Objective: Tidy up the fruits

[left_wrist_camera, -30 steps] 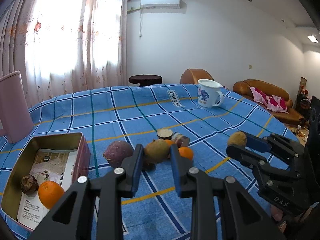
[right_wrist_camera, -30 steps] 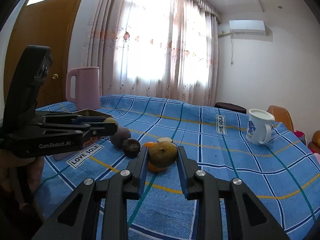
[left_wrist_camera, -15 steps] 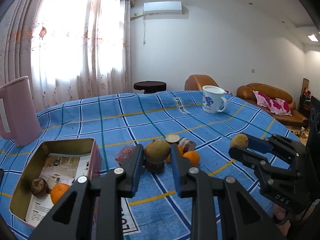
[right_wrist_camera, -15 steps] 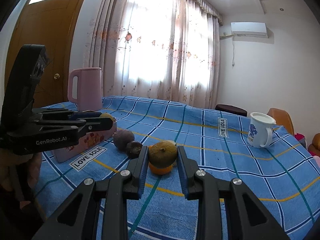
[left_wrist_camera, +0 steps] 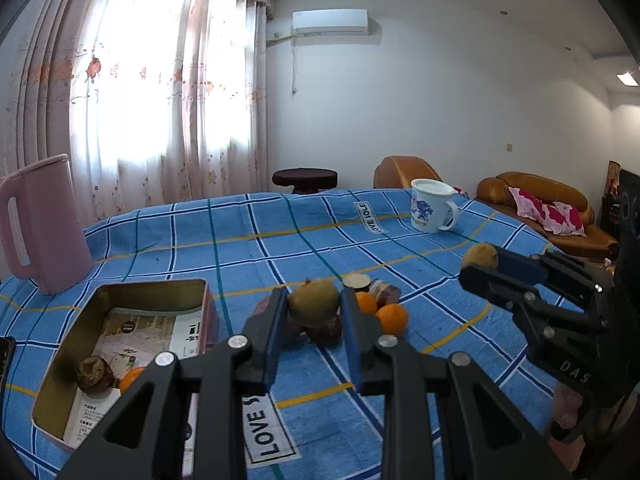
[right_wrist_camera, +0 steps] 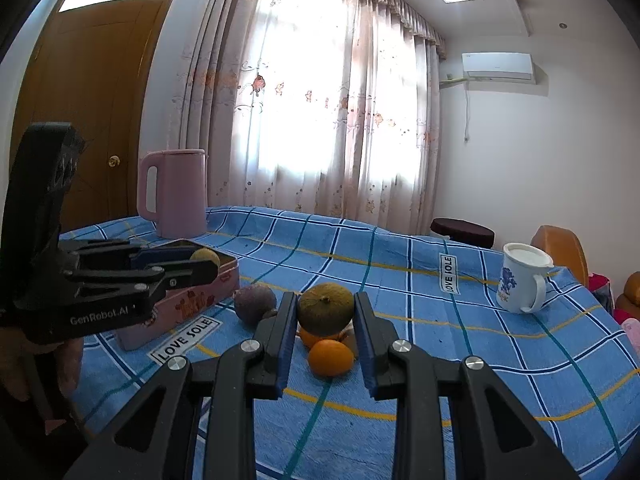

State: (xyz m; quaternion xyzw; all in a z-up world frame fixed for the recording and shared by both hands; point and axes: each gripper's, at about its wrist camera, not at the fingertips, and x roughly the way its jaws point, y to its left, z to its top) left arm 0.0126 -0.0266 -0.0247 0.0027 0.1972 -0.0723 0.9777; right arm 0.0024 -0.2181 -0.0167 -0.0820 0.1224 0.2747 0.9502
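My left gripper (left_wrist_camera: 314, 305) is shut on a brownish-green round fruit (left_wrist_camera: 314, 301) and holds it above the table. My right gripper (right_wrist_camera: 326, 309) is shut on a similar greenish-brown fruit (right_wrist_camera: 327, 309), also lifted. An open gold-lined tin box (left_wrist_camera: 132, 304) at the left holds an orange (left_wrist_camera: 132, 376) and a dark wrinkled fruit (left_wrist_camera: 95, 374). On the blue checked cloth lie two oranges (left_wrist_camera: 392, 319), a purple fruit (right_wrist_camera: 255, 302) and a small dark fruit (left_wrist_camera: 325, 330). In the right wrist view the left gripper (right_wrist_camera: 204, 262) hangs over the box (right_wrist_camera: 180, 304).
A pink kettle (left_wrist_camera: 40, 224) stands at the far left behind the box. A white mug with a blue print (left_wrist_camera: 432, 210) stands at the far right of the table. A cut fruit piece (left_wrist_camera: 357, 280) and a small reddish item (left_wrist_camera: 386, 291) lie behind the oranges.
Both grippers have risen with their fruits, so the table fruits now sit lower in view. The left gripper has drifted left toward the tin box.
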